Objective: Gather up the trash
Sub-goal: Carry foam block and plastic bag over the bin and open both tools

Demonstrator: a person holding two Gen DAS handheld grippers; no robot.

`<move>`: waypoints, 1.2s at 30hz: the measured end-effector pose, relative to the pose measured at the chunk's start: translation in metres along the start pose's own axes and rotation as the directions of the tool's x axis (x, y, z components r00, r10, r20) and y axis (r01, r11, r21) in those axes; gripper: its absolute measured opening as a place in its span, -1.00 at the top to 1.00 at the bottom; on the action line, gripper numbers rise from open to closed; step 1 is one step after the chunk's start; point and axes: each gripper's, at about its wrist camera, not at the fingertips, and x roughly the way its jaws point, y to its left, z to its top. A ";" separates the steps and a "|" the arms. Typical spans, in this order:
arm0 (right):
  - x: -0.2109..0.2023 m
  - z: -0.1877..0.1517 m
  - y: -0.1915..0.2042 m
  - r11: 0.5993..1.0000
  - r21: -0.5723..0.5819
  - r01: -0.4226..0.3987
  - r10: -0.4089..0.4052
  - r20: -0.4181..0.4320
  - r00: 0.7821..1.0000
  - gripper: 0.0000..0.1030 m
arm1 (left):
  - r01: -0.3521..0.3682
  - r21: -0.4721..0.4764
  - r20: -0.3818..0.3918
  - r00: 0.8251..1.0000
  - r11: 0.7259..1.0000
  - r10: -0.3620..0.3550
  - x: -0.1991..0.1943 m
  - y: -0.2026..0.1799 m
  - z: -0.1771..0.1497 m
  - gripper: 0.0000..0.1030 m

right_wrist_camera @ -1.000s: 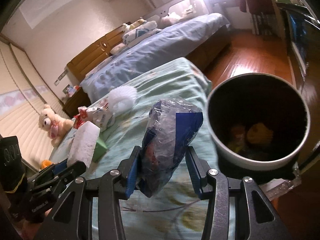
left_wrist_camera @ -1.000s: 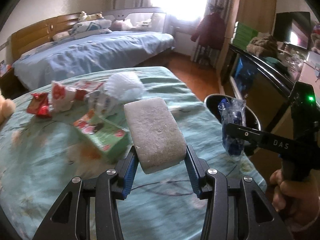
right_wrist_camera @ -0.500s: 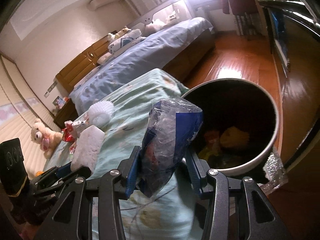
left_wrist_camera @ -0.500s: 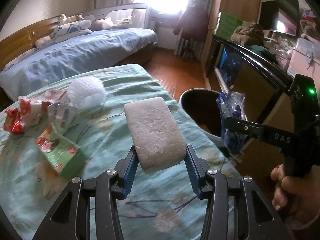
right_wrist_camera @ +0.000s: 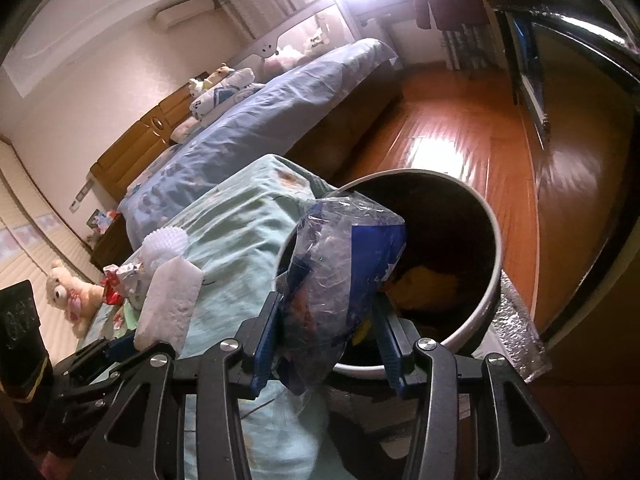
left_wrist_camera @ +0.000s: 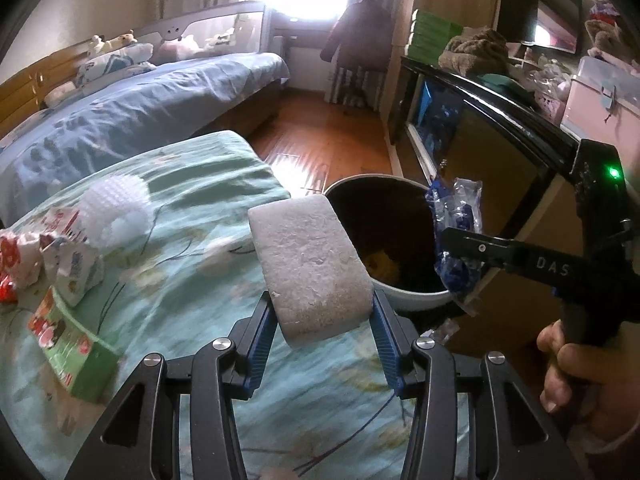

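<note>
Where bedspread (left_wrist_camera: 192, 280) ends, trash bin (left_wrist_camera: 416, 300) alongside.

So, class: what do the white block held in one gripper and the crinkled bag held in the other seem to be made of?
White block: probably foam or sponge, matte, with a grainy, pitted surface and rounded edges.
Bag: thin plastic film, glossy and partly see-through with blue print; it shows creases and glints of light.

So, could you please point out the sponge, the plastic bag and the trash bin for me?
sponge (left_wrist_camera: 312, 264): left wrist view, middle of its top face.
plastic bag (right_wrist_camera: 340, 280): right wrist view, crinkled middle.
trash bin (right_wrist_camera: 494, 280): right wrist view, pale rim.
</note>
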 end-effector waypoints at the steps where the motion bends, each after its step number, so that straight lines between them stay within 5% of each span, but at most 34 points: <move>1: 0.000 0.001 -0.001 1.000 0.000 0.003 -0.003 0.000 1.000 0.11 | 0.001 0.004 0.000 1.000 1.000 -0.001 0.003 -0.002 0.002 0.11; 36: 0.020 0.029 -0.045 0.998 0.039 0.054 -0.053 -0.027 0.998 0.06 | 0.031 0.051 -0.080 0.996 0.998 -0.026 0.082 -0.038 0.048 0.09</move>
